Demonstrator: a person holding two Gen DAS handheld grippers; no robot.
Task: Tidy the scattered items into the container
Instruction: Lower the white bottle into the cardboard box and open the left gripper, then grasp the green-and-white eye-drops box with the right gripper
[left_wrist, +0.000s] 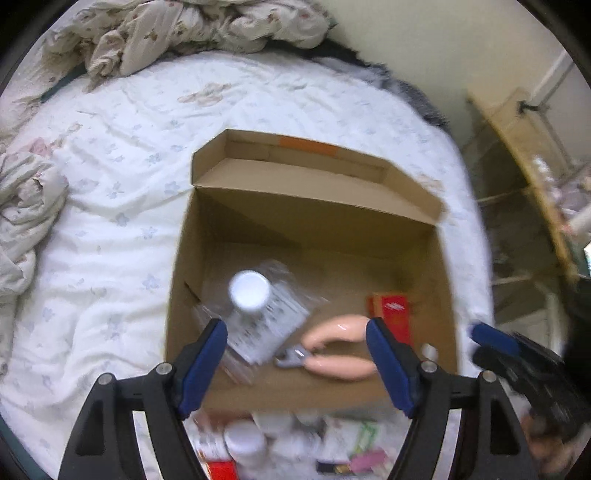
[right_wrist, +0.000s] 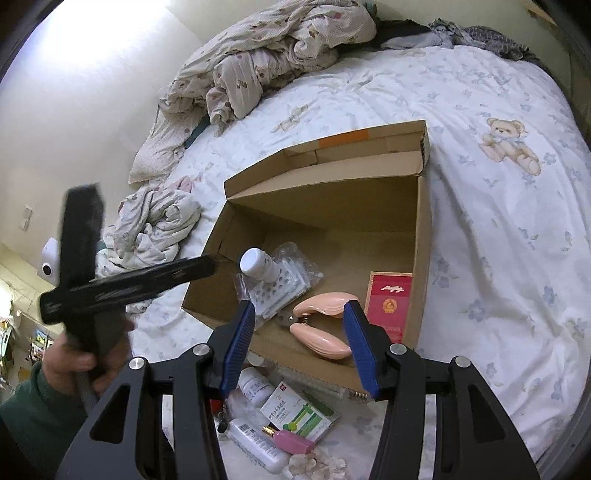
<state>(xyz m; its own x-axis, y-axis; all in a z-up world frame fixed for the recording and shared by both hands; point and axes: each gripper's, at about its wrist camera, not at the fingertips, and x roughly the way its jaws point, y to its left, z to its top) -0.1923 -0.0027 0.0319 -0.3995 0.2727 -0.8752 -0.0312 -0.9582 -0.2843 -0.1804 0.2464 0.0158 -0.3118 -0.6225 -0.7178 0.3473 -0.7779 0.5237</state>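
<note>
1. A cardboard box sits open on a bed with a white floral cover, its lid flap folded back on the far side.
2. Inside the box a white-capped bottle rests on a clear blister pack near the left wall.
3. A pink-handled clipper lies near the box's front wall, with a red booklet just beside it against the right wall.
4. The left gripper hangs above the front of the box, its 2 blue fingers spread wide with nothing between them.
5. The right gripper is also spread wide and empty, hovering over the box's front edge.
6. Outside the box, just in front of its front wall, lie scattered items: a white pill bottle, a green-and-white packet, a pink bottle and a white tube.
7. A crumpled quilt is heaped well beyond the box.
</note>
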